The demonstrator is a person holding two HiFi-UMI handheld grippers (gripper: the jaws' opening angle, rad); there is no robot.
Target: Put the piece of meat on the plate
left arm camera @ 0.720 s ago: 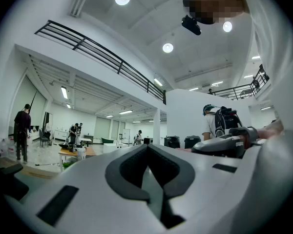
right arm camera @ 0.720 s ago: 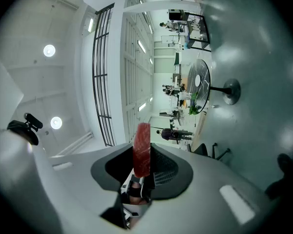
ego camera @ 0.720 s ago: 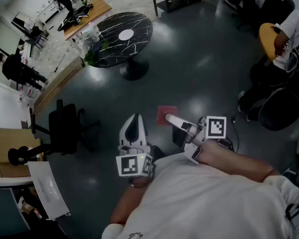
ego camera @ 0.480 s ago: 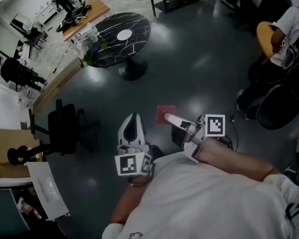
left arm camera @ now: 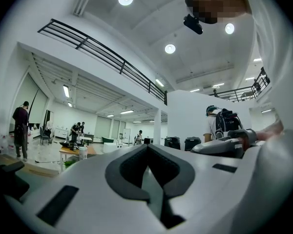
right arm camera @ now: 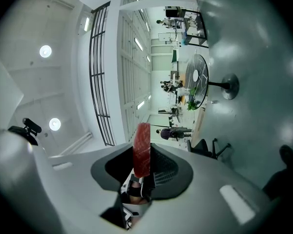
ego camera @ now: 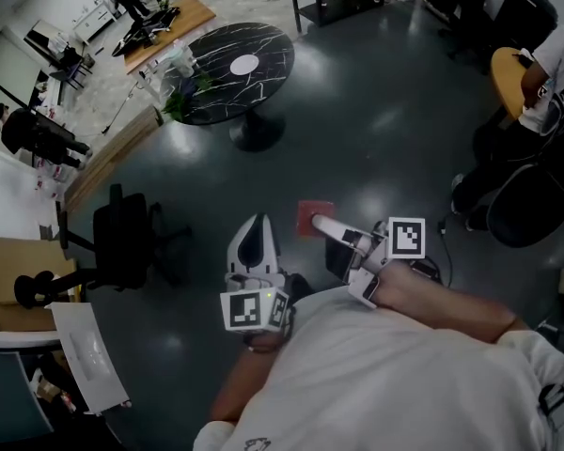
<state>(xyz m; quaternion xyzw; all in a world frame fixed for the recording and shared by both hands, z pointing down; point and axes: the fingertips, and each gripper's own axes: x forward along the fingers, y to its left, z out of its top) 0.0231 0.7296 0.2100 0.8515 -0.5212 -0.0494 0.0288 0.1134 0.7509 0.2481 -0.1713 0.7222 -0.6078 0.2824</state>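
Note:
A red slab of meat [ego camera: 314,213] stands on edge between the jaws of my right gripper [ego camera: 320,224], which is shut on it and held over the dark floor. In the right gripper view the meat [right arm camera: 142,147] rises upright from between the pads of that gripper [right arm camera: 142,156]. My left gripper [ego camera: 254,228] is beside it, jaws together with nothing in them; the left gripper view shows its pads meeting [left arm camera: 147,154]. The white plate [ego camera: 244,64] lies on a round black marble table [ego camera: 216,83] far ahead, well apart from both grippers.
A black office chair [ego camera: 127,242] stands on the floor at the left. A desk with cardboard [ego camera: 9,280] is at the left edge. A seated person [ego camera: 545,73] and dark chairs are at the right. A green plant [ego camera: 174,106] sits at the table's left rim.
The head view has shifted slightly. Both grippers and the meat keep the same places relative to each other.

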